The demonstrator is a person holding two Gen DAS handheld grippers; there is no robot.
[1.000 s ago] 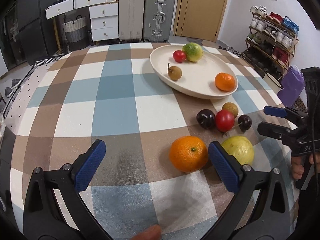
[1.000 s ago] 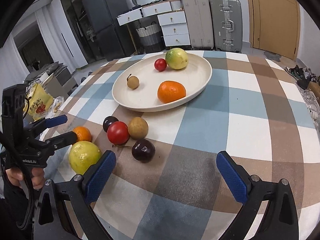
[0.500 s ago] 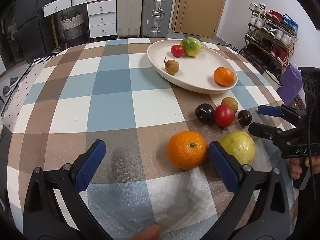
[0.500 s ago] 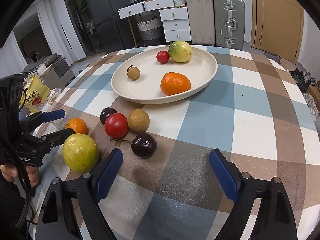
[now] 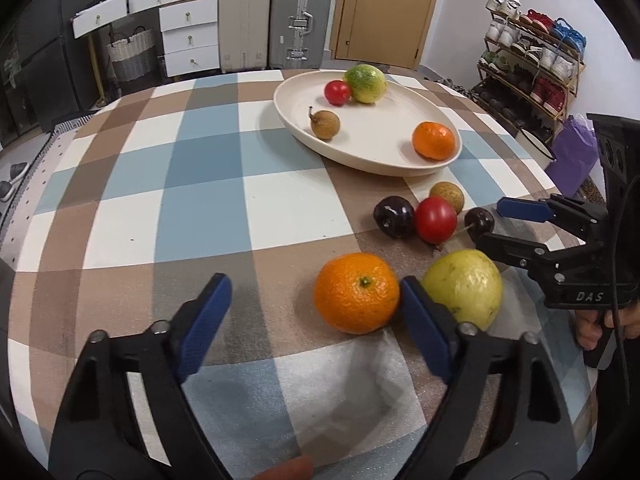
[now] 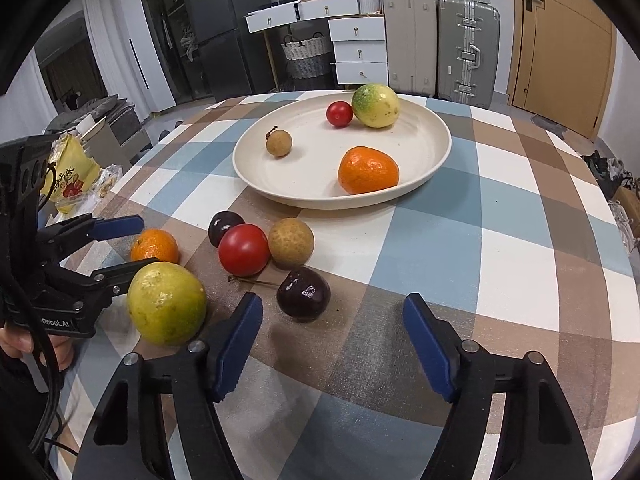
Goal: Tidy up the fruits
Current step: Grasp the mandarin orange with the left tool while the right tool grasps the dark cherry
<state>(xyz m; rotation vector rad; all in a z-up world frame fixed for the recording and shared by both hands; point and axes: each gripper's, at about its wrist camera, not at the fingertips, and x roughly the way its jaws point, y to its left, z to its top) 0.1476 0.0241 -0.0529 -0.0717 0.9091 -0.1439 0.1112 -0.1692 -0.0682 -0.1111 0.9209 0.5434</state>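
Four fruits sit in the plate [image 6: 438, 148]; six wait at its 7 o'clock on the counter [image 6: 520, 248]. Both tools, left [image 5: 310, 322] and right [image 6: 332, 334], gape empty.

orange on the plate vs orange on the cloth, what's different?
The plate orange sits inside the plate, clear of both claws; the cloth orange lies on the tablecloth between the open left claw fingers. The plate orange looks lopsided; the cloth orange looks rounder, stem scar visible. Both have bright orange, dimpled skin.
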